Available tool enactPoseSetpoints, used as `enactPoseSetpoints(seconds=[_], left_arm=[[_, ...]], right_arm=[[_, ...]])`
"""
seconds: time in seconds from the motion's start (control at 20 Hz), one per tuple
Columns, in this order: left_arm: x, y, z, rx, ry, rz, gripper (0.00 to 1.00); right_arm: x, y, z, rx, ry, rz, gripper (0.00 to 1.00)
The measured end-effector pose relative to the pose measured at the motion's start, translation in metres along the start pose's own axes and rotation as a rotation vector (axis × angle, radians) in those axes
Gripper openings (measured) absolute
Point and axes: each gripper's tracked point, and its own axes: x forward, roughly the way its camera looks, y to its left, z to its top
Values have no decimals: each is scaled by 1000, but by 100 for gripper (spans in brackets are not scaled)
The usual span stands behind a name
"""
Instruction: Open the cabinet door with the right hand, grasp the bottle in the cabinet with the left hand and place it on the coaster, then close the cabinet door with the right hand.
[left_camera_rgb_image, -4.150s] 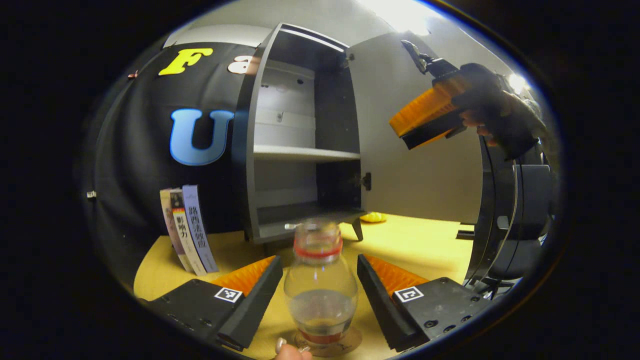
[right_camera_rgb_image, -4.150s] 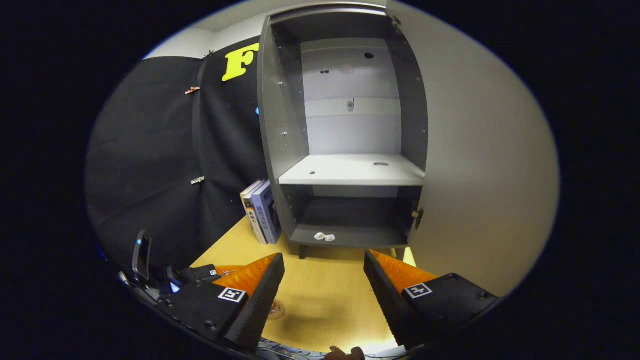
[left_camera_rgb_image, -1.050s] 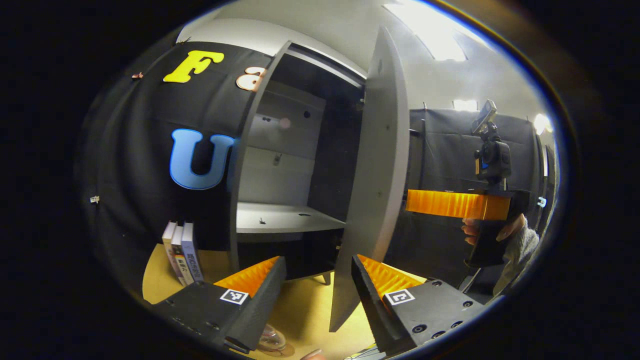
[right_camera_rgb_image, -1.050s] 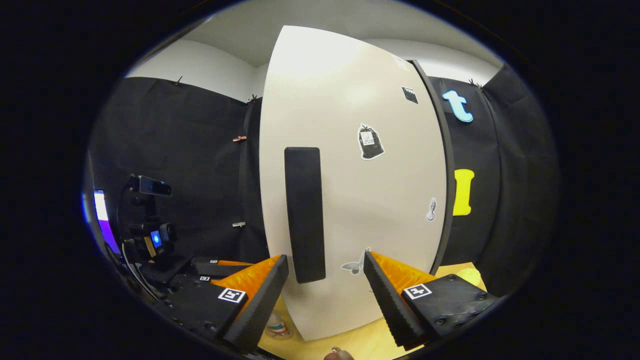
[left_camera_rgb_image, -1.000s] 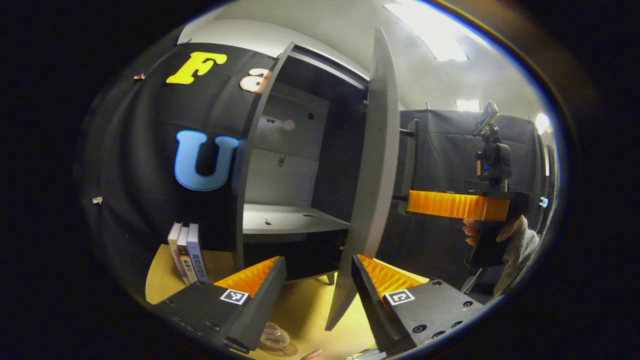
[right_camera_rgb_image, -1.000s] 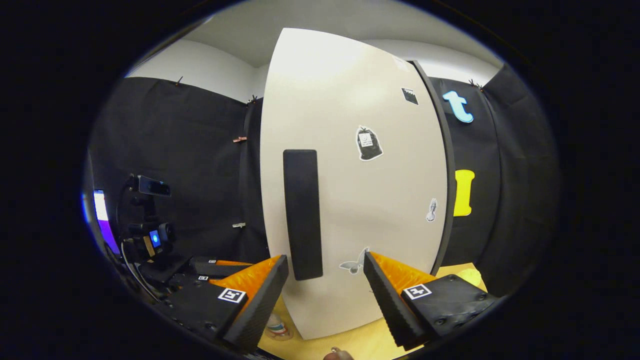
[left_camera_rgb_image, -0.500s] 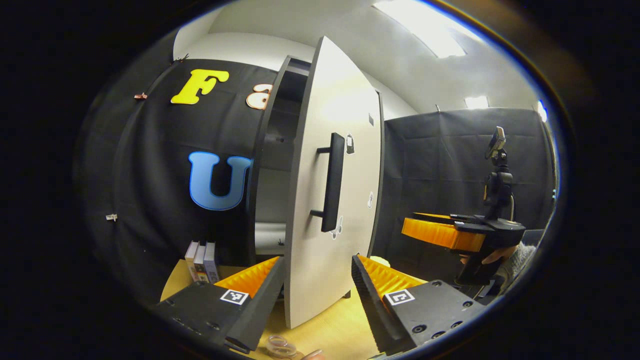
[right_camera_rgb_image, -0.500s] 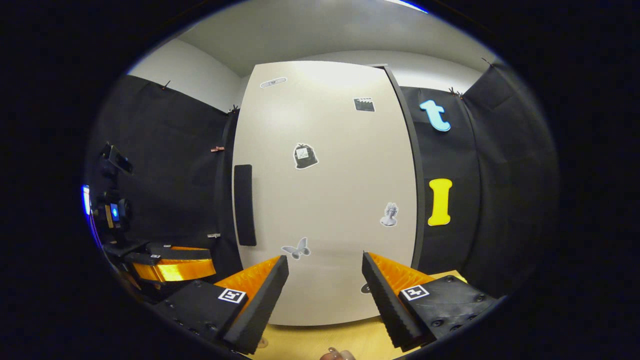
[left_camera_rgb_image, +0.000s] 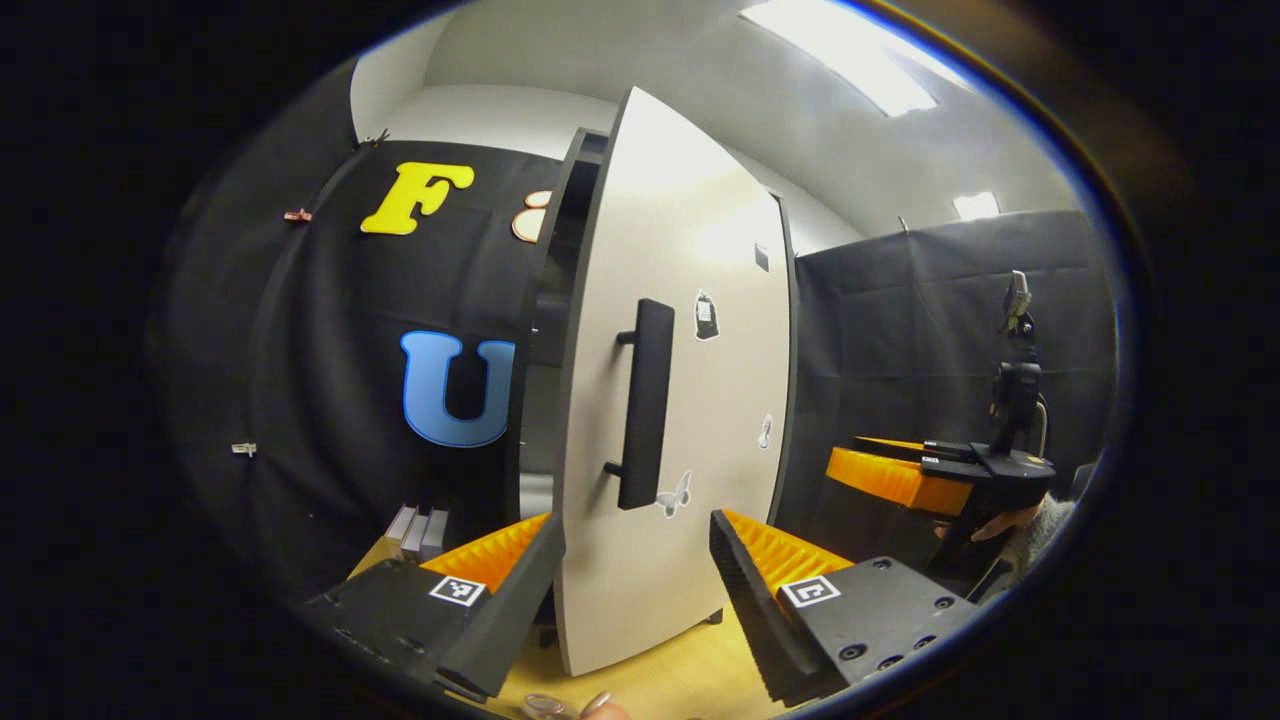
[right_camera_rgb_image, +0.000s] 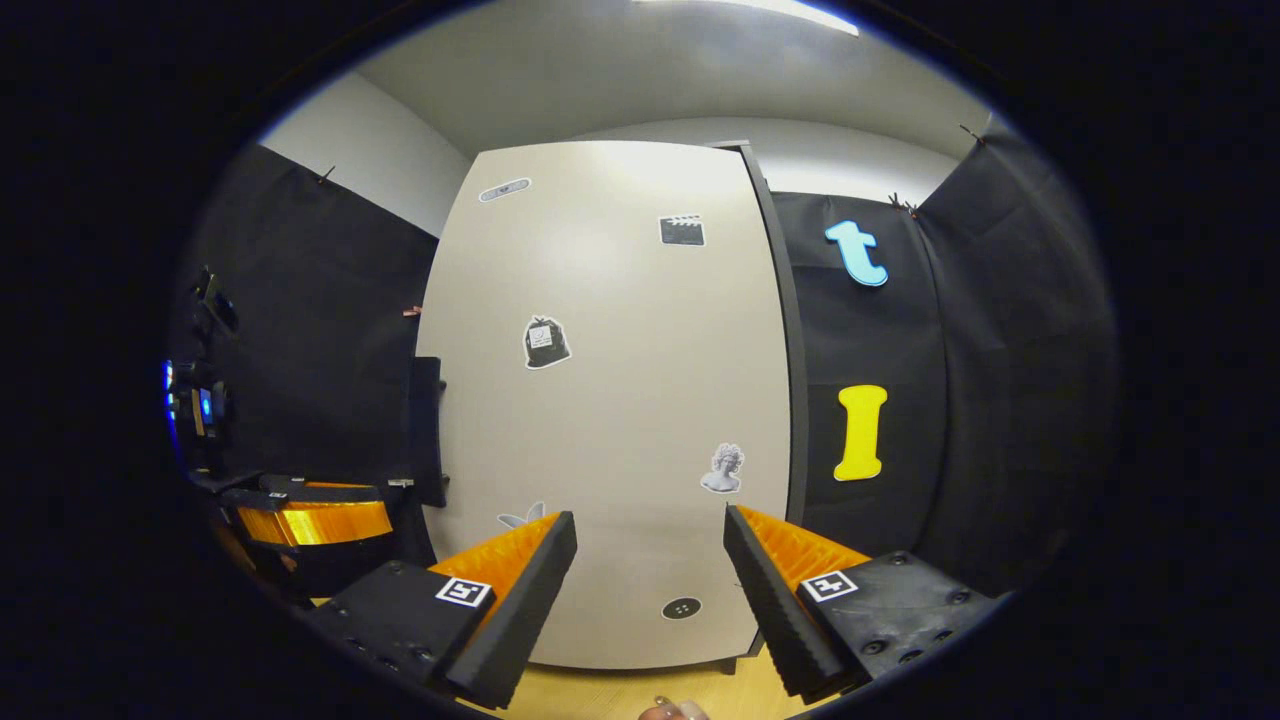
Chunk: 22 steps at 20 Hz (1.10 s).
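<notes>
The cabinet door (left_camera_rgb_image: 680, 400) is the item being worked. It stands nearly closed, with a narrow dark gap left along its handle edge against the cabinet (left_camera_rgb_image: 560, 250) body. Judged from its flat, even face, the door is a rigid board on side hinges; it should swing lightly and needs only a gentle push. A hard push may slam it or rock the cabinet on its legs.

Contact points: the long vertical handle (left_camera_rgb_image: 640, 405) near the free edge gives the best leverage. Alternatively, press flat on the door face close to that edge. The face looks smooth, so the tongs may slide if applied at an angle. Small stickers (right_camera_rgb_image: 546, 342) mark the face.

Left tongs (left_camera_rgb_image: 630, 560): spread open, holding nothing, low in front of the door. Right tongs (right_camera_rgb_image: 645, 560): spread open, holding nothing, aimed squarely at the door face (right_camera_rgb_image: 610, 400); contact with the door cannot be confirmed.

The bottle cannot be identified with certainty; a blurred glassy shape sits at the bottom edge of the left gripper view.

Surface: a pale wooden table (left_camera_rgb_image: 680, 670) carries the cabinet. Books (left_camera_rgb_image: 420, 530) stand to its left. Black cloth walls enclose the booth, with ceiling lights (left_camera_rgb_image: 840, 55) overhead.
</notes>
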Motion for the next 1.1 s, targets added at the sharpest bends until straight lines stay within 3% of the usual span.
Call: enactPoseSetpoints(seconds=[0.15, 0.5, 1.1], left_arm=[[8, -7, -3, -34, 7, -12, 94], [18, -19, 1, 21, -3, -29, 95], [32, -22, -3, 22, 3, -45, 95]], right_arm=[[0, -5, -2, -12, 11, -2, 96], [-3, -15, 4, 3, 33, -52, 96], [-1, -13, 9, 19, 33, -12, 96]])
